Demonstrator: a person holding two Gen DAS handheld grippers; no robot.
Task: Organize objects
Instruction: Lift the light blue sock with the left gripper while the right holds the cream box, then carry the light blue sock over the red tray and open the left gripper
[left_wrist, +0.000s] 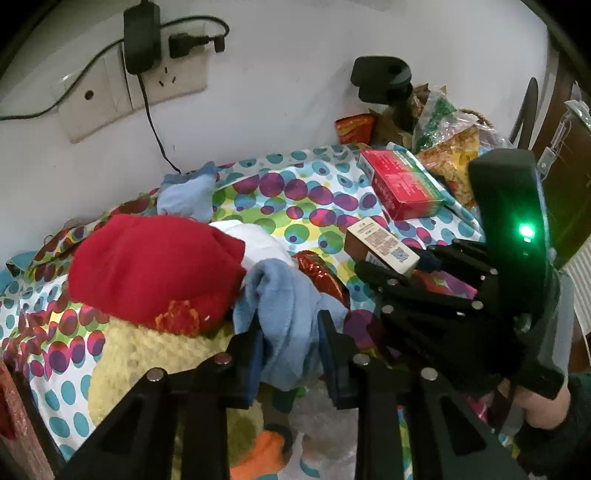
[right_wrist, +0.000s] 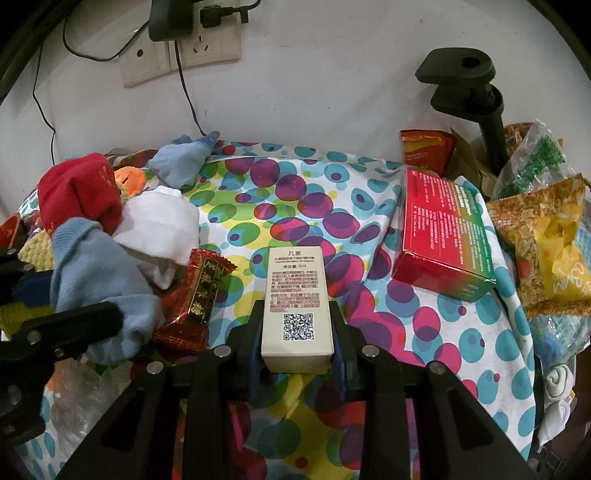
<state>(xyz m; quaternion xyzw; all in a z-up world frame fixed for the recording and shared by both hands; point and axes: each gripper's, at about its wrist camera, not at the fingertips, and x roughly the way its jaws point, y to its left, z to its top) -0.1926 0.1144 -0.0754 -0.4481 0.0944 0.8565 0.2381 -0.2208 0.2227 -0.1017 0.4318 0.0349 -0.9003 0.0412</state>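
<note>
My left gripper (left_wrist: 291, 350) is shut on a light blue sock (left_wrist: 284, 306) at the left of the table; the sock also shows in the right wrist view (right_wrist: 99, 280). My right gripper (right_wrist: 297, 332) is shut on a small cream box with a QR code (right_wrist: 297, 295), held just above the spotted cloth; the box also shows in the left wrist view (left_wrist: 380, 243). A red sock (left_wrist: 155, 269), a white sock (right_wrist: 159, 225) and another blue sock (right_wrist: 181, 162) lie in a pile. A red candy wrapper (right_wrist: 195, 295) lies beside the held sock.
A red and green box (right_wrist: 439, 236) lies at the right on the spotted cloth (right_wrist: 295, 199). Snack bags (right_wrist: 546, 243) crowd the far right by a black clamp stand (right_wrist: 476, 88). A yellow plush toy (left_wrist: 147, 365) lies under the socks. Wall sockets with cables (right_wrist: 184, 44) are behind.
</note>
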